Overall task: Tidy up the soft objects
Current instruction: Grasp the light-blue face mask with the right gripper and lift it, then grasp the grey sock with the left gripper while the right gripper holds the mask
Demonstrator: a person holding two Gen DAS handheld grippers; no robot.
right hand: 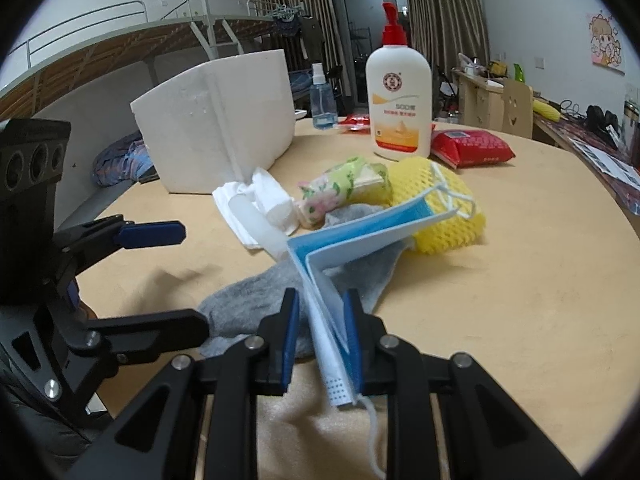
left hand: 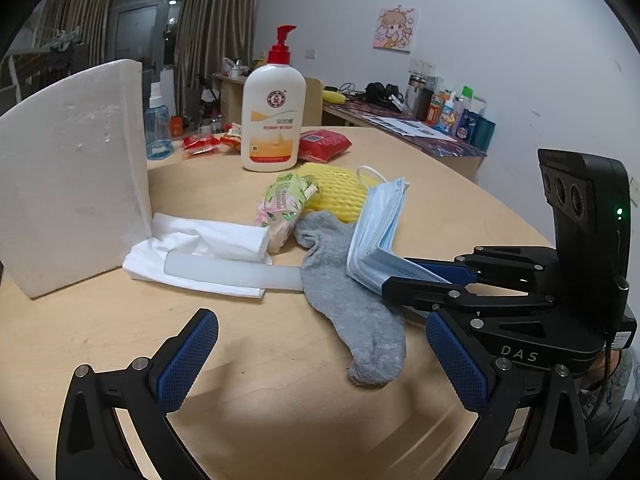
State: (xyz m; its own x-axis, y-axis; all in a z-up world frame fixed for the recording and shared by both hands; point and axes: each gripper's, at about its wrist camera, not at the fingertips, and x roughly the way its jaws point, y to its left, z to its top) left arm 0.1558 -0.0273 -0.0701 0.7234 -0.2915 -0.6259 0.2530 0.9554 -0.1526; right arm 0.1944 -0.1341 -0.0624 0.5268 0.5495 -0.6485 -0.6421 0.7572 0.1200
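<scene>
A folded stack of blue face masks (right hand: pixel 360 236) stands tilted over a grey sock (right hand: pixel 248 300). My right gripper (right hand: pixel 322 320) is shut on the stack's lower end, and an ear loop hangs below the jaws. In the left wrist view that right gripper (left hand: pixel 400 276) comes in from the right and pinches the masks (left hand: pixel 376 232). My left gripper (left hand: pixel 324 364) hangs open above the table just before the sock (left hand: pixel 352 312), with nothing between its fingers. Behind lie a yellow foam net (left hand: pixel 336 192), a floral packet (left hand: pixel 284 204), a white cloth (left hand: pixel 200 256) and a translucent tube (left hand: pixel 232 270).
A white foam block (left hand: pixel 72 172) stands upright at the left. A lotion pump bottle (left hand: pixel 272 116), a red wipes pack (left hand: pixel 324 142) and a blue spray bottle (left hand: pixel 158 128) stand further back on the round wooden table (left hand: pixel 460 208). A cluttered desk runs along the right wall.
</scene>
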